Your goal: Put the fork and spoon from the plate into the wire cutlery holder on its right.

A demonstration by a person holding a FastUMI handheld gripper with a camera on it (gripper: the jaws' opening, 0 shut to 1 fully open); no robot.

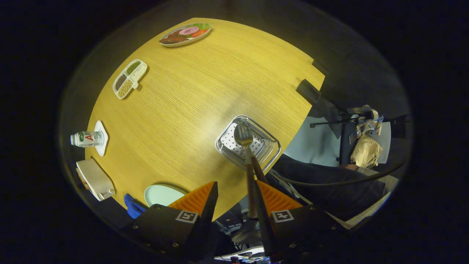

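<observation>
wooden table below, parted tongs leave fork against one finger above wire cutlery holder.

fork over wire holder | fingers apart — fork beside one

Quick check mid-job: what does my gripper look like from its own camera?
The gripper has two wedge-shaped fingers with ridged pads; each base carries a square printed marker and small screws. The fingers stand apart, with the wire cutlery holder beyond them.
</observation>
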